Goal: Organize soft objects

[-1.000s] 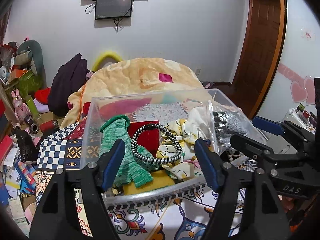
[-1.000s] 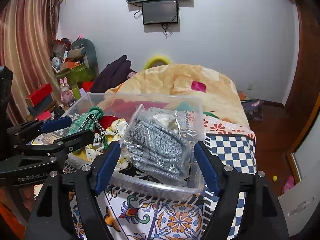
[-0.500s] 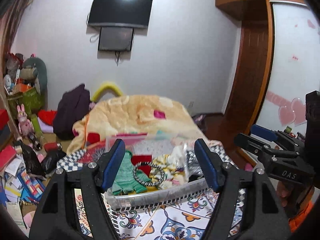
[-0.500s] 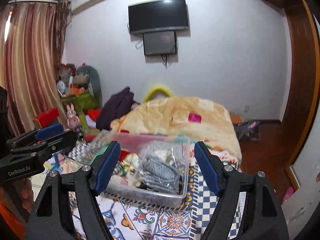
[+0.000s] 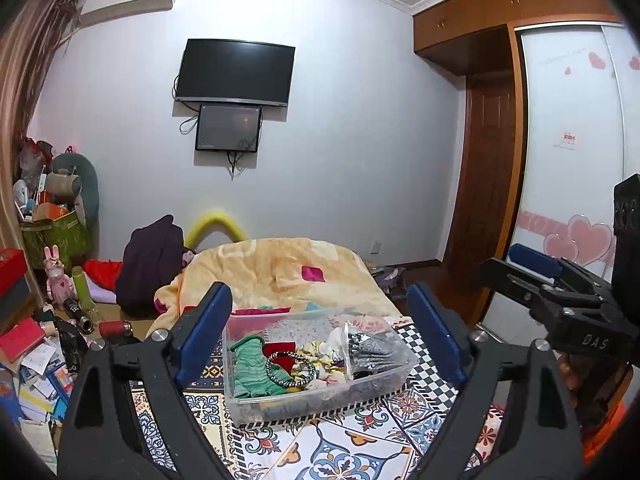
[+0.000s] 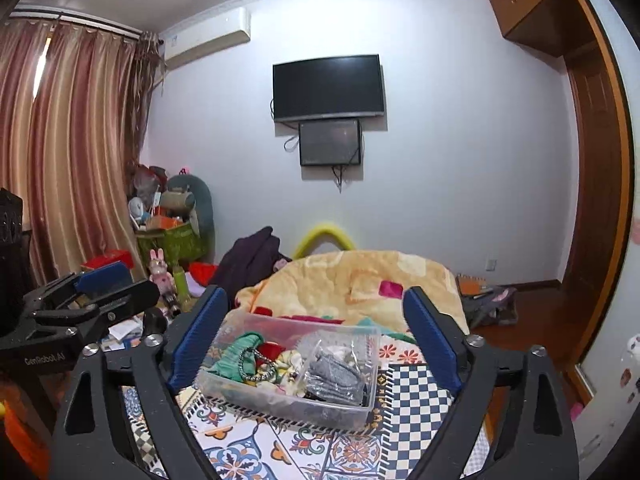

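A clear plastic bin point(image 5: 256, 400) stands on a patterned cloth and also shows in the right wrist view point(image 6: 340, 410). It holds a green knit item point(image 5: 250, 366), a black-and-white braided ring point(image 5: 290, 368), yellow floral cloth point(image 5: 318, 354) and a bagged grey knit item point(image 6: 334, 374). My left gripper point(image 5: 320, 336) is open and empty, well back from the bin. My right gripper point(image 6: 316, 338) is open and empty, also held back from the bin.
The patterned cloth point(image 5: 360, 440) covers the near surface. A peach blanket point(image 5: 280, 268) lies heaped behind the bin. Boxes, papers and toys point(image 5: 44, 320) clutter the floor at left. A wooden door point(image 5: 484, 184) and wardrobe stand at right.
Both grippers have pulled back and up from the bin, which now looks small and far. Both stay open and empty. The bin's contents have not moved.
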The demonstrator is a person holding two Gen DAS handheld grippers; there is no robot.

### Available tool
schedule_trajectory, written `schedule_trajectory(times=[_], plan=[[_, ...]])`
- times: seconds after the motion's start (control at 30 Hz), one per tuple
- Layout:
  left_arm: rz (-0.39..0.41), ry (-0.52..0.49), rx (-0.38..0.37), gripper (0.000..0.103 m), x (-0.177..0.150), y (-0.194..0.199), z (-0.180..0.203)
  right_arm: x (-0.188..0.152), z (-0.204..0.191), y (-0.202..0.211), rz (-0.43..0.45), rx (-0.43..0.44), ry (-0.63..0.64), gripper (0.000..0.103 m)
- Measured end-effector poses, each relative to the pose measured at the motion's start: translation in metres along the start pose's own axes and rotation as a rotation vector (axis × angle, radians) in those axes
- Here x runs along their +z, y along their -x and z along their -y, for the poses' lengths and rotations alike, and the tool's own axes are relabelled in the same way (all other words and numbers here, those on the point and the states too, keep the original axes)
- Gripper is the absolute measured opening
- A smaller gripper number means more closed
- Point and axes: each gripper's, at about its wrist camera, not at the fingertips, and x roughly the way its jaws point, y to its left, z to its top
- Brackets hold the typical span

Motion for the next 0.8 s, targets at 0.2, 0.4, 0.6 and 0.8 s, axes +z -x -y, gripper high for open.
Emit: schedule_trajectory(times=[0.2,0.4,0.6,0.8], plan=[[0.023,-0.008,0.016,0.100,0.002,0.013,0.005,0.000,0.000,0.010,0.039,-0.001,-0.019,0.103],[0.023,-0.005,0.025,0.102,0.001,0.017,0.007,-0.003,0.002,0.010,0.037,-0.002,-0.029,0.103],[0.033,-0.014,0.036,0.103,0.000,0.019,0.009,-0.004,0.003,0.010,0.033,0.005,-0.037,0.103],[0.034,-0.016,0.041,0.103,0.000,0.020,0.008,-0.005,0.004,0.010,0.029,0.010,-0.035,0.103]])
